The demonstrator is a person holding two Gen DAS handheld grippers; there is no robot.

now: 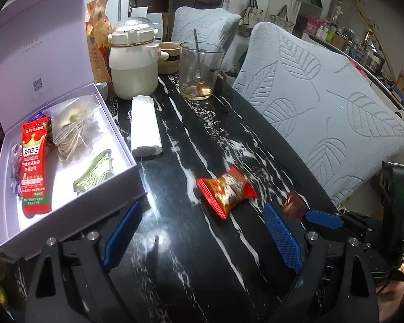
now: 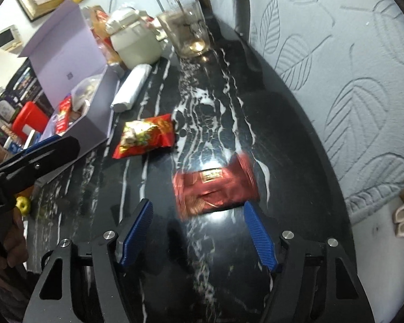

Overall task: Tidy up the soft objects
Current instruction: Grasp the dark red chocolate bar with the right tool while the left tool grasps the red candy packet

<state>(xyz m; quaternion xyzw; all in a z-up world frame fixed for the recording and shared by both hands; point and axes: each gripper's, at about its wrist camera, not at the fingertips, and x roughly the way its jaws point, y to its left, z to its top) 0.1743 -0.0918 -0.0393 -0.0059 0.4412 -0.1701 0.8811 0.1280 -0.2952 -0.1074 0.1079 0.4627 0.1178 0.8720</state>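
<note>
A red snack packet (image 1: 225, 191) lies on the black marble table (image 1: 175, 242), just ahead of my open, empty left gripper (image 1: 202, 215). It also shows in the right wrist view (image 2: 145, 137). A dark red foil packet (image 2: 215, 188) lies just in front of my open, empty right gripper (image 2: 198, 210), near its right fingertip (image 2: 251, 212); in the left wrist view only its corner (image 1: 293, 204) shows. An open lilac box (image 1: 121, 180) at the left holds several packets, among them a long red sachet (image 1: 34, 167) and a green packet (image 1: 94, 173).
A white roll (image 1: 145, 126) lies beside the box. A cream jar (image 1: 133, 62), a glass with a spoon (image 1: 199, 71) and a wooden bowl (image 1: 169, 56) stand at the back. Grey leaf-patterned chair backs (image 1: 323, 102) line the table's right edge.
</note>
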